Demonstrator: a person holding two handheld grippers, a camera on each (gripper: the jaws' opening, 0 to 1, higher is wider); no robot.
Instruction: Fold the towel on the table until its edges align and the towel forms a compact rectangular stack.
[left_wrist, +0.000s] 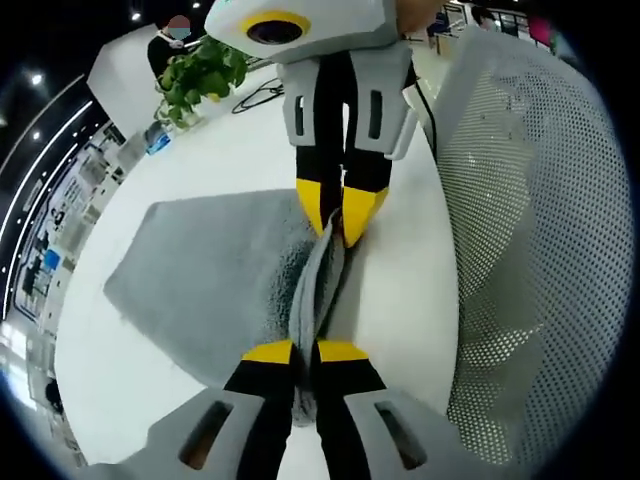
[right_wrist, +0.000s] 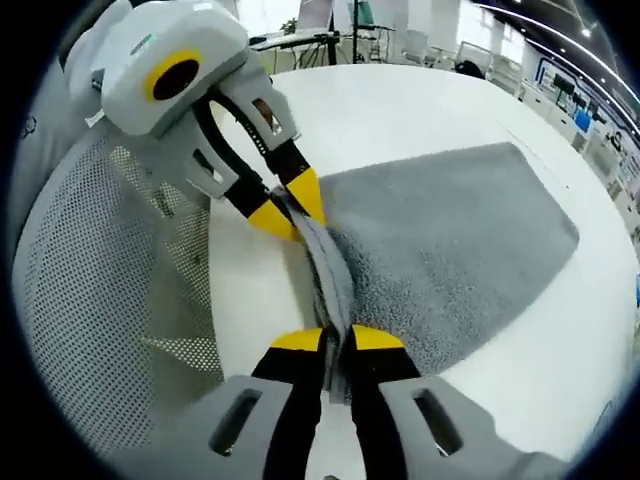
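We see a fuzzy grey towel (left_wrist: 210, 280) on a smooth white round worktop (left_wrist: 400, 290), left tongs (left_wrist: 305, 352) and right tongs (right_wrist: 338, 340) both clamped on its bunched edge, perforated white mesh chair (left_wrist: 530, 230) beside

No legible text or labels

We see a grey towel (left_wrist: 210, 280) with a nubby, terry-like pile, lying on the white table (left_wrist: 400, 290). Most of it is spread flat, its outline running out to a blunt point on the side away from the mesh chair (left_wrist: 540, 230). In the right gripper view the flat part of the towel (right_wrist: 450, 240) reaches toward the table's right side. Along the edge nearest the chair the cloth is gathered into a raised, narrow ridge of bunched folds. That ridge stands up off the table, stretched between its two ends. The far corners lie flat and uncurled.
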